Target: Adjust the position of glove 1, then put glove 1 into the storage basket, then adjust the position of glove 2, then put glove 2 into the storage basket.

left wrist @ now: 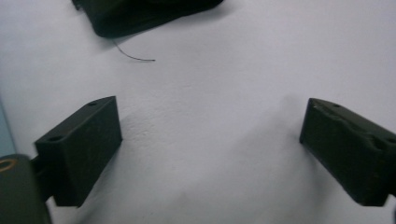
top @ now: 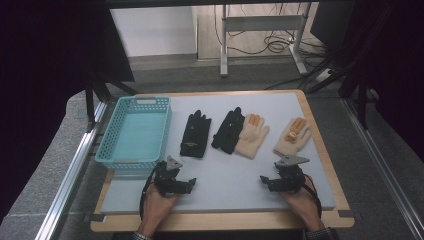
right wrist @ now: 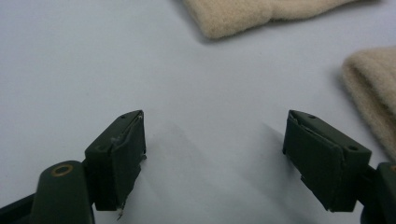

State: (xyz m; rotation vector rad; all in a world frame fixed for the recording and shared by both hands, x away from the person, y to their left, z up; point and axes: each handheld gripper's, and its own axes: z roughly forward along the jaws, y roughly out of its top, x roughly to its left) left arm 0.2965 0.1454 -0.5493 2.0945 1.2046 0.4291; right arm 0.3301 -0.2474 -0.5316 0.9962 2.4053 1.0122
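Both tongs wide, empty, over bare desk (top: pixel 225 190): nothing picked yet.
Left tongs (top: pixel 186 183), right tongs (top: pixel 266 181); four gloves (top: pixel 195 134) beyond; likely next: grip one for basket (top: pixel 135 131).

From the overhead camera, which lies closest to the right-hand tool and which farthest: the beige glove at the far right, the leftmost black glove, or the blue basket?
Measured from the right tool:
1. Far-right beige glove, just beyond it.
2. Leftmost black glove, left of centre.
3. Blue basket, at the left edge.

Both black tools (top: pixel 192 183) (top: pixel 263 180) carry grey three-cornered plates, trailing black cables.
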